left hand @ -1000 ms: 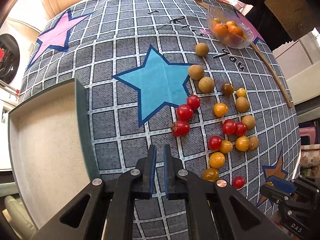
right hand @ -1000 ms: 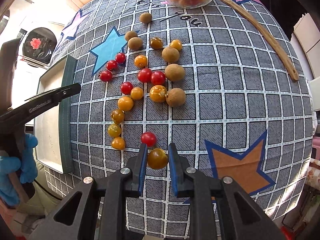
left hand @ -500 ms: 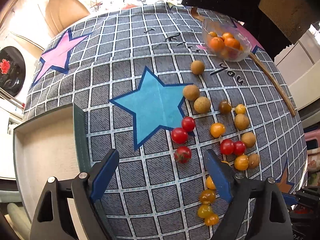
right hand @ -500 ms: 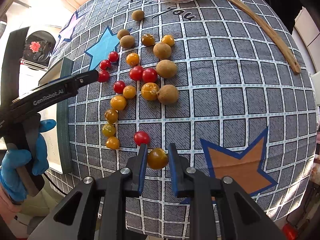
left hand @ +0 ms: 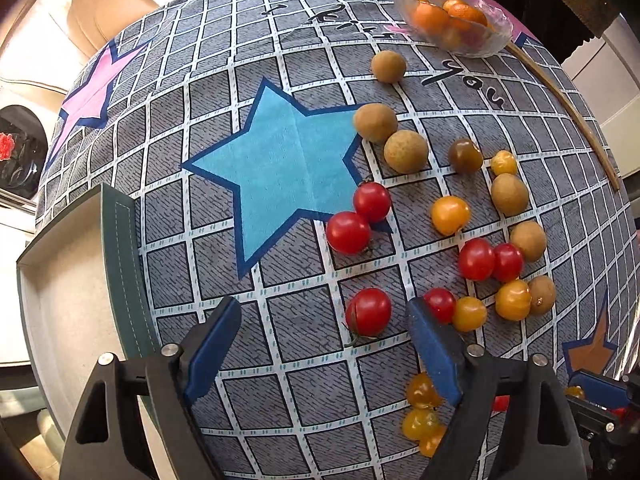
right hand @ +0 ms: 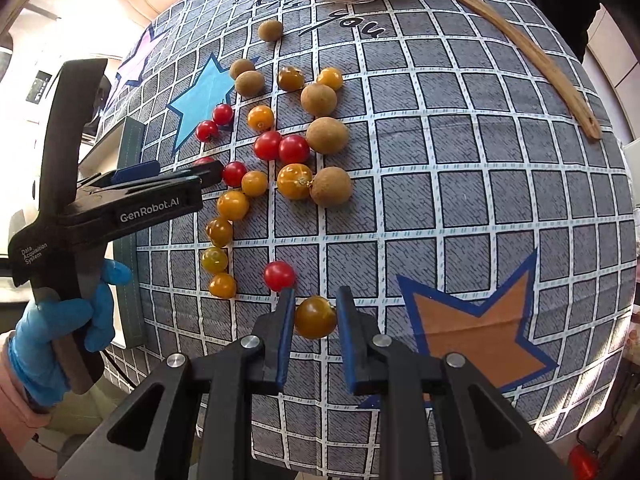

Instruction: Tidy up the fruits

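Left claw (left hand: 320, 344) closing around red tomato (left hand: 368, 312) beside blue star (left hand: 280, 168), for sorting; right claw (right hand: 312, 320) clamps amber tomato (right hand: 315, 317).

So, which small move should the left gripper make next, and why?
Probably shift a little toward the red tomato and lower. The left gripper is above the cloth with its jaws closing, but the tomato sits close to the right-hand finger, not centred. The right gripper holds an orange tomato.
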A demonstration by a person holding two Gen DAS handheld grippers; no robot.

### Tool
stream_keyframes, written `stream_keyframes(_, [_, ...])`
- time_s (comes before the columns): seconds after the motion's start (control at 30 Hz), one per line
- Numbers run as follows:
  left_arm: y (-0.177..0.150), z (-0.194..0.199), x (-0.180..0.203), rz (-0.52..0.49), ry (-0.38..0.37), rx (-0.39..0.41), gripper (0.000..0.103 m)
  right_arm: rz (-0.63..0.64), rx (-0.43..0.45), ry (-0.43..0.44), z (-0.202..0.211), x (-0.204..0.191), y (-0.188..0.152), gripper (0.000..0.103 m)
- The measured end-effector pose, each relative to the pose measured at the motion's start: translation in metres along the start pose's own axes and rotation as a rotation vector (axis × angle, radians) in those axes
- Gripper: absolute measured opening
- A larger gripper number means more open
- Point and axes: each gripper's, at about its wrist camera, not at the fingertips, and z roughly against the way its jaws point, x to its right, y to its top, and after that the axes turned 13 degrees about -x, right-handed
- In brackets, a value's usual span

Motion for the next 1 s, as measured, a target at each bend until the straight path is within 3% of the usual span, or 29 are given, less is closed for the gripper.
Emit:
stream_keyframes(0.13, [-0.002, -0.001, 0.003, -0.008, -0.032, 0.007, 0.058, 0.003, 0.001, -0.002, 0.001, -0.002, 0.0, 0.023])
stream_keyframes(0.17, [-0.003, 0.001, 0.005, -0.02, -0.035, 0.013, 0.045, 0.002, 0.002, -0.003, 0.001, -0.002, 0.0, 0.023])
stream_keyframes(0.2, [-0.006, 0.002, 0.009, -0.034, -0.033, 0.019, 0.024, 0.0, 0.002, -0.003, 0.0, -0.002, 0.0, 0.023])
stream_keyframes(0.23, [-0.006, 0.003, 0.012, -0.045, -0.029, 0.017, 0.021, -0.001, 0.003, -0.004, 0.001, -0.001, 0.001, 0.023])
stream_keyframes(0.47, [-0.024, 0.029, -0.002, 0.008, -0.157, 0.046, 0.021, 0.007, 0.016, -0.016, 0.007, -0.006, 0.001, 0.023])
stream_keyframes(0.63, [-0.047, 0.057, -0.037, 0.083, -0.191, 0.09, 0.021, 0.043, 0.022, -0.023, 0.013, -0.021, 0.005, 0.023])
stream_keyframes(0.8, [-0.078, 0.066, -0.09, 0.17, -0.152, 0.097, 0.021, 0.118, 0.017, -0.028, 0.013, -0.057, 0.013, 0.023])
stream_keyframes(1.0, [-0.127, 0.049, -0.16, 0.321, -0.077, 0.058, 0.021, 0.26, -0.012, -0.026, -0.003, -0.126, 0.027, 0.023])
